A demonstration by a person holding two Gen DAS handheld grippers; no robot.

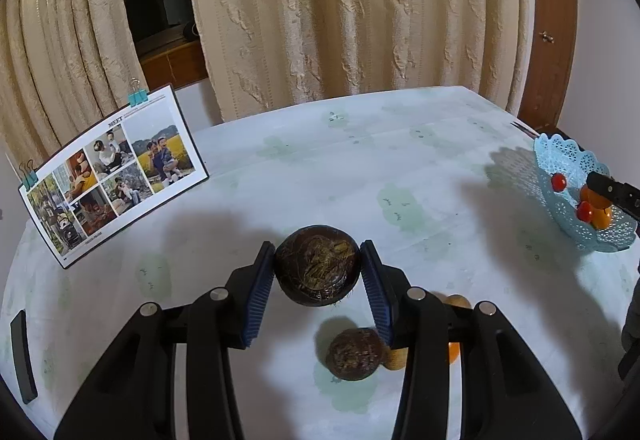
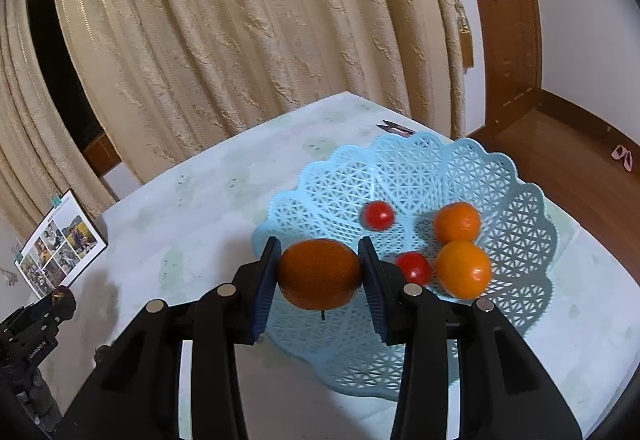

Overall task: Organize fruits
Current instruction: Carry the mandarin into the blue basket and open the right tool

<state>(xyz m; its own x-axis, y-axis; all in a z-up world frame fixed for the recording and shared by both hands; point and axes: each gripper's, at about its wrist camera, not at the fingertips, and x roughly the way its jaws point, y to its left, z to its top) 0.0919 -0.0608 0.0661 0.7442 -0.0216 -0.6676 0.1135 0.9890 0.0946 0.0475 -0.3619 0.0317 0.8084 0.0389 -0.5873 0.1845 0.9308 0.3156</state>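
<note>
Right claw, clamped on an orange, hangs over the basket's near rim (fruit already inside); left claw, clamped on a brown fruit, is well apart.

Dark brown, rough-skinned round fruit lifted clear of the table, well left of the pale blue lattice basket. Second brown fruit on the table, also left of it. Orange raised over the basket's near-left rim. Inside the basket: two oranges touching, two small red fruits.
</note>
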